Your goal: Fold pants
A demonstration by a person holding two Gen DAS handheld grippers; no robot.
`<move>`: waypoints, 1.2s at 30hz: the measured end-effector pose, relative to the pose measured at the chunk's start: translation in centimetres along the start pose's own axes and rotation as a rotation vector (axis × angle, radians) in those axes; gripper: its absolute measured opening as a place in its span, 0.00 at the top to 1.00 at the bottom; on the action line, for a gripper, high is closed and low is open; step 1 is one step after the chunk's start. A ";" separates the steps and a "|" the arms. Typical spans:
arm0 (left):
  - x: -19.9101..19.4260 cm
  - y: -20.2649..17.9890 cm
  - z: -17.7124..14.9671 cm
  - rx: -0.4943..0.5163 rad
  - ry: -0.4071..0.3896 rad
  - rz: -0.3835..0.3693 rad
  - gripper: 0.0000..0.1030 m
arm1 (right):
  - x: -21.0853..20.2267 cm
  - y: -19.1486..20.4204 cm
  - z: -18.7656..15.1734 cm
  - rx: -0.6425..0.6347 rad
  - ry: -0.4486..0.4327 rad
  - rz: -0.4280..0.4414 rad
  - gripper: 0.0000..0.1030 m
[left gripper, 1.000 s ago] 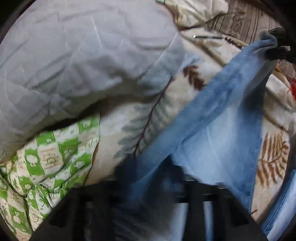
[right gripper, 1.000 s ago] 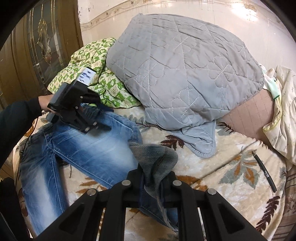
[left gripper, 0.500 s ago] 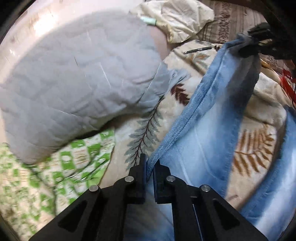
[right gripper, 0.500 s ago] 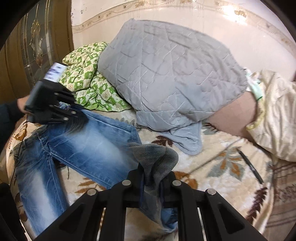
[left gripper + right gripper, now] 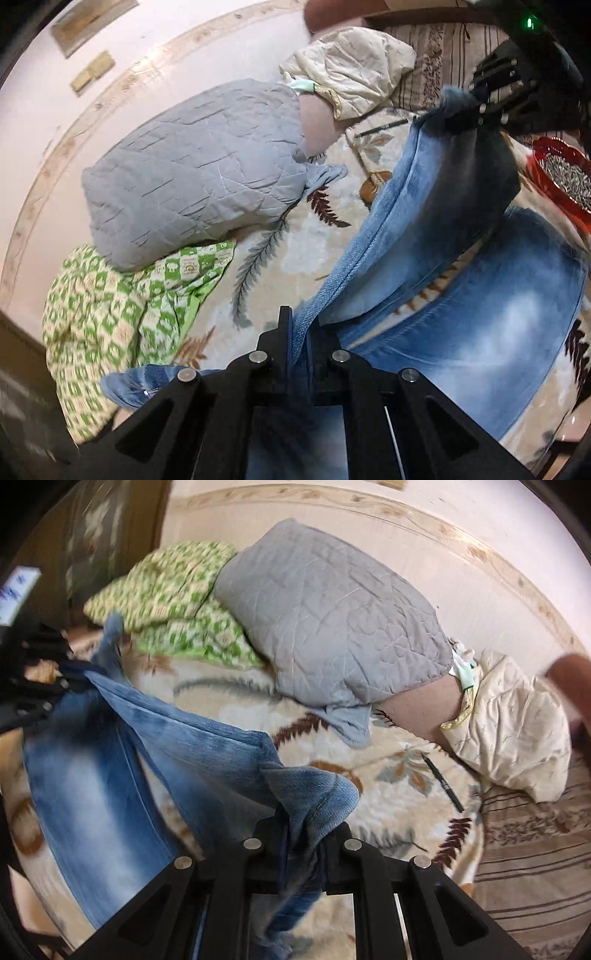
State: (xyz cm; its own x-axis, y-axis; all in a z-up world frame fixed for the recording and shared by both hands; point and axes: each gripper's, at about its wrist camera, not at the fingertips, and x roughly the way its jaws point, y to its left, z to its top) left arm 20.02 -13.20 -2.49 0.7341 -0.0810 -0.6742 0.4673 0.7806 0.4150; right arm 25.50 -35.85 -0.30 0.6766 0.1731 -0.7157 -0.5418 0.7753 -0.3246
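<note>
Holding the faded blue denim pants (image 5: 424,236) off the bed, I have both sets of fingers pinched tight on the fabric. My left gripper (image 5: 300,343) clamps a seamed edge of the raised leg, which runs taut from it up to my right gripper (image 5: 495,107). My right gripper (image 5: 303,834) pinches a bunched fold of denim with a stitched hem, and from there the cloth stretches across to my left gripper (image 5: 37,679), blurred at the frame's edge.

Only the left wrist view shows the red scalloped bowl of small grey pieces (image 5: 561,177) beside the pants, and the second leg lying flat and spread on the bed. Only the right wrist view shows the dark wooden door with patterned glass (image 5: 107,542) and the brown striped sheet (image 5: 535,849) in full.

Both views take in the cream blanket printed with brown and grey leaves (image 5: 266,258) covering the bed, the grey quilted cover (image 5: 332,616) heaped on it, the green-and-white checked quilt (image 5: 122,317) next to that, a cream crumpled quilt (image 5: 513,734), and a black pen (image 5: 443,782) lying on the blanket. A pale wall with a patterned border (image 5: 110,88) rises behind the bed.
</note>
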 end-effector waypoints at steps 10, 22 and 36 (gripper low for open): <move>-3.0 -3.0 -2.0 -0.084 -0.010 -0.032 0.95 | -1.8 -0.4 -3.6 0.030 -0.070 0.094 0.88; -6.3 -8.3 -7.6 -0.071 -0.042 -0.028 0.95 | -6.9 6.2 -11.8 -0.168 -0.050 0.104 0.88; -3.4 -11.7 -12.1 -0.095 0.029 -0.104 0.95 | -6.9 8.7 -15.7 -0.129 0.031 0.149 0.87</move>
State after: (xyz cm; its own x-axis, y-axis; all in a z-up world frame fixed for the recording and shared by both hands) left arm 6.15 -14.56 -12.43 0.6692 -0.1475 -0.7283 0.4903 0.8242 0.2835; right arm 8.29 -39.86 -7.92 0.5698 0.2597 -0.7797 -0.6954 0.6579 -0.2891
